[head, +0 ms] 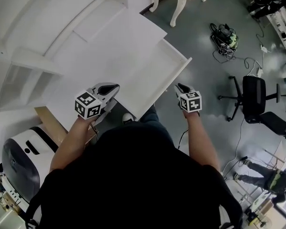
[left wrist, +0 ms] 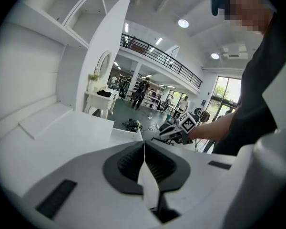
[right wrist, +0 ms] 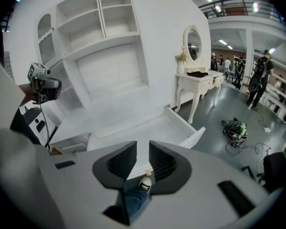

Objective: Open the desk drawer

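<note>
The white desk has its wide shallow drawer pulled out toward me; the inside looks bare. My left gripper hovers over the drawer's near left part, its dark pads closed flat together with nothing between them. My right gripper hangs just off the drawer's front right corner. Its jaws stand apart, holding nothing, with a shoe and a trouser leg showing through the gap. In the right gripper view the open drawer lies below and ahead.
A shelved white hutch rises behind the desk. A white dressing table stands to the right, a cable bundle and a black office chair on the grey floor. A white machine sits at my left.
</note>
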Demonstrator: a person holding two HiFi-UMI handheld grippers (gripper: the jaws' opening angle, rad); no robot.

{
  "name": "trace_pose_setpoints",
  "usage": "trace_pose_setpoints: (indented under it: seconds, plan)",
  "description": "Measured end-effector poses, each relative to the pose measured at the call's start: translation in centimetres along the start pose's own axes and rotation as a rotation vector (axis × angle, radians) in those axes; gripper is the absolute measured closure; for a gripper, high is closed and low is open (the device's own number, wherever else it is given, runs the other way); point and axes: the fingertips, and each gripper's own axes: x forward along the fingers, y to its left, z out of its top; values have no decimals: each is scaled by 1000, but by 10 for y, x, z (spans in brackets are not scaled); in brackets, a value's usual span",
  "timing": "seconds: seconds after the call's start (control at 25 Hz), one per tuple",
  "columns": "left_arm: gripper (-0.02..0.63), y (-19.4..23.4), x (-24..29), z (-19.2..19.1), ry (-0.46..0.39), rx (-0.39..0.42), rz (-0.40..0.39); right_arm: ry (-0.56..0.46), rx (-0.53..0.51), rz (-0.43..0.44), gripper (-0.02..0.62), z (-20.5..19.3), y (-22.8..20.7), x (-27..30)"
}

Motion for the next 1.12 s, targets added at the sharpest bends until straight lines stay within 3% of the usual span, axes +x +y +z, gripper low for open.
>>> trace_pose_setpoints:
  seconds: [0.32, 0.72, 1.12]
  plan:
    - [595, -14, 2, 17, -33, 40, -49, -153, 24, -23, 517, 43, 25, -57]
    - [595, -34, -4, 37, -48, 101, -89, -283, -5, -76, 517, 70, 48, -115]
    - [595, -46, -11, 46, -59, 134, -107, -340, 21, -111, 517, 65, 64, -139]
